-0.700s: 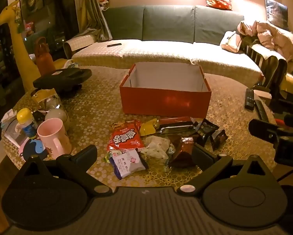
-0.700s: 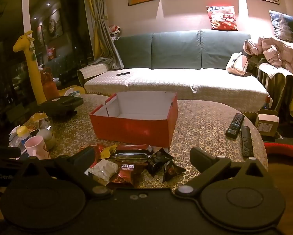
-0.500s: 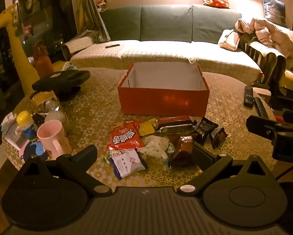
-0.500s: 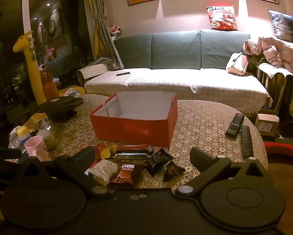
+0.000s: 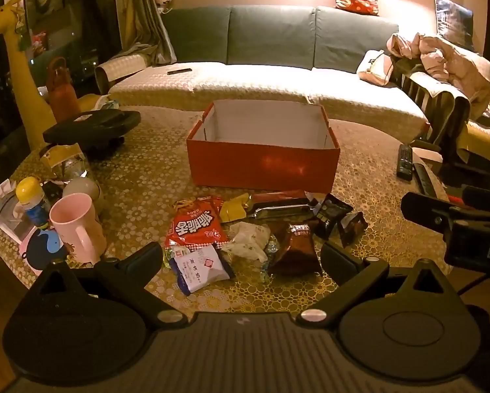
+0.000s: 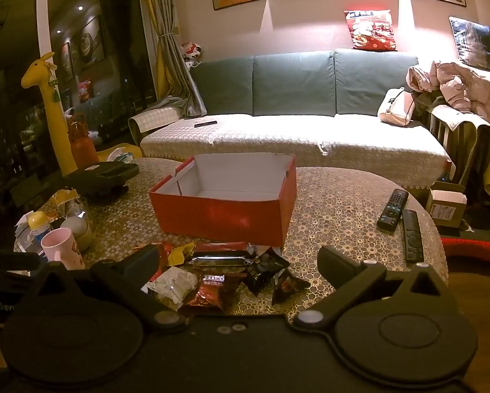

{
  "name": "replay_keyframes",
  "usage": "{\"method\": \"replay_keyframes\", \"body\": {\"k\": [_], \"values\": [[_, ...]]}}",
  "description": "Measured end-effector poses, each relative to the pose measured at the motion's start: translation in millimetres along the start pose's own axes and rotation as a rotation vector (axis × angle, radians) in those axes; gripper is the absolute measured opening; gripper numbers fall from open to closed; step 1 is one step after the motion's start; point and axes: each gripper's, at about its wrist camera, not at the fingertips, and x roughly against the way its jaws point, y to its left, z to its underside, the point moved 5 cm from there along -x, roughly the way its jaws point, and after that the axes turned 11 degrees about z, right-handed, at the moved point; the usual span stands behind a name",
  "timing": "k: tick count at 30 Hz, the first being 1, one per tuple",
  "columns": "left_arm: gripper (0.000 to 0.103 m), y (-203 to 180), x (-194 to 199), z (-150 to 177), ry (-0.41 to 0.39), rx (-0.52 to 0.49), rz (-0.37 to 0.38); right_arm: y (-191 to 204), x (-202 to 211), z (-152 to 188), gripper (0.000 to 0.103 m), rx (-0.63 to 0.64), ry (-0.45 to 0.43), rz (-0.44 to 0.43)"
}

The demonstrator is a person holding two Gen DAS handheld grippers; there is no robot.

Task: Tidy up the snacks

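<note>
Your left gripper [image 5: 241, 255] hangs at the bottom centre of its frame with both fingers spread wide and nothing between the pads; it is released and tilted down over the near edge of the table [image 5: 140, 177]. Your right gripper [image 6: 238, 262] is likewise fully released, its 2 fingers framing the snack pile from the bottom of its view without touching any packet.

The snacks lie loose in a heap at the centre of the left view, just in front of the red box [image 5: 263, 163]. The red noodle packet [image 5: 195, 227] sits at the left of the heap, the white and blue packet [image 5: 201, 268] just below it, nearest your left finger. A crumpled white wrapper [image 5: 248, 240] and a brown packet [image 5: 297, 249] lie side by side in the middle, with a long foil bar [image 5: 277, 204] behind them and 2 small dark packets [image 5: 331, 214] to the right.

The red box stands open, and no snack shows inside. A pink mug [image 5: 76, 226] stands at the left, and 2 remotes [image 6: 402, 222] lie at the right.
</note>
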Motion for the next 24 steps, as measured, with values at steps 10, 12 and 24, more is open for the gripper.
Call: {"method": "replay_keyframes", "body": {"k": [10,12,24], "values": [[0.103,-0.4,0.1,-0.6,0.000,0.013,0.010,0.2,0.4,0.4,0.103,0.000,-0.002,-0.003],[0.103,0.6,0.4,-0.8,-0.001,0.027,0.024,0.7,0.9,0.6,0.103,0.002,-0.004,-0.009],[0.103,3.1,6.9,-5.1,-0.028,0.041,0.027,-1.4,4.5,-1.8,0.103,-0.020,-0.015,-0.010]]}}
